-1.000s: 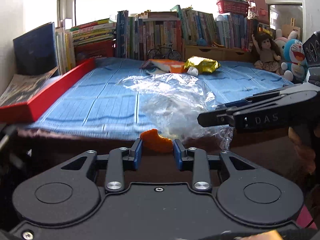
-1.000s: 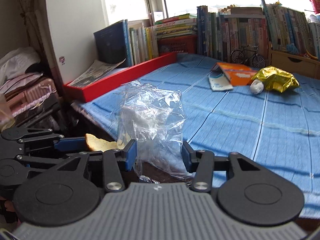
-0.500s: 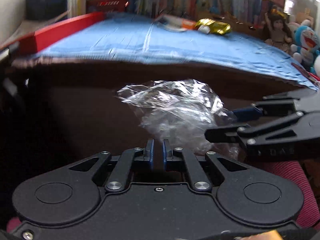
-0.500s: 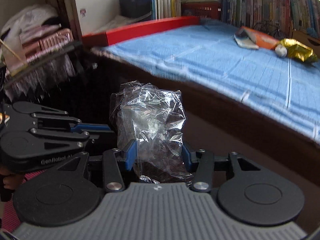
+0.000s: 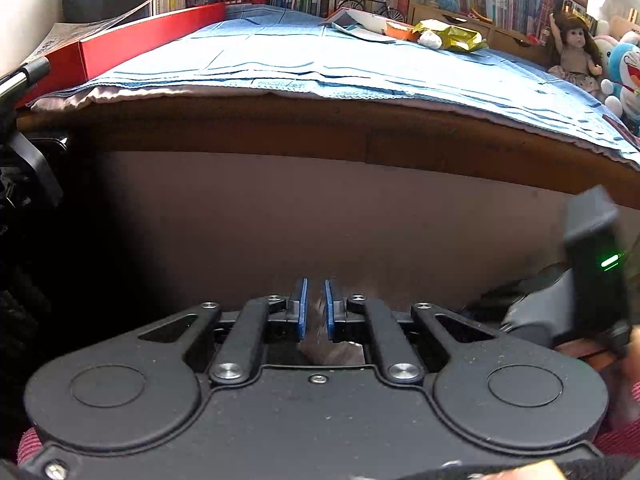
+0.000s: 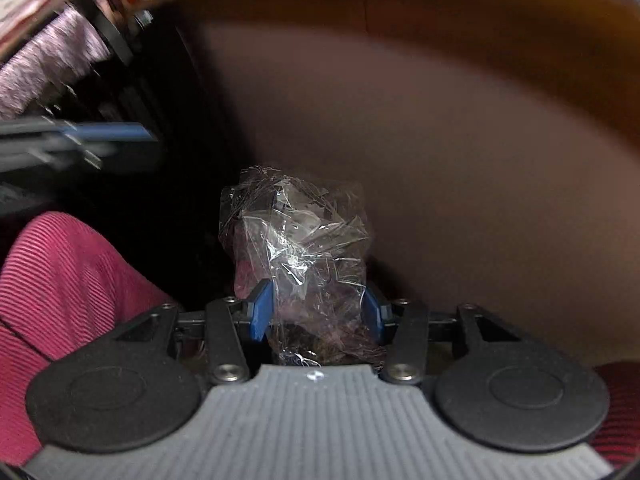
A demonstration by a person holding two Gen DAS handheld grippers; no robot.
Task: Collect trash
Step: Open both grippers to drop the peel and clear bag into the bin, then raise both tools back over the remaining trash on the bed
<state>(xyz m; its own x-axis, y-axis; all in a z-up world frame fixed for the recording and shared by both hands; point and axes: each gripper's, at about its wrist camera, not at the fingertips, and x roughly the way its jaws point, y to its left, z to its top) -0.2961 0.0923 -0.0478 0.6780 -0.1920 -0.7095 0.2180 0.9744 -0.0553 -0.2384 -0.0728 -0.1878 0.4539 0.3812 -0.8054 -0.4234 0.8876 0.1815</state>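
Note:
My right gripper is shut on a crumpled clear plastic bag, which sticks up between the blue pads, below the table's edge. My left gripper is shut with only a thin slit between its pads and nothing in it. It shows as a blurred shape at the left of the right wrist view. On the blue cloth of the table far back lie a gold wrapper, a white paper wad and an orange packet. The right gripper's body is at the right edge.
The table's brown front panel fills the view ahead of both grippers. A red box lies on the table's left side, with books behind and a doll at the right. A person's red-clothed leg is beside the right gripper.
Both grippers have dropped below the table edge. The left let go of an orange scrap and closed empty. The right carried the bag lower, out of the left view.

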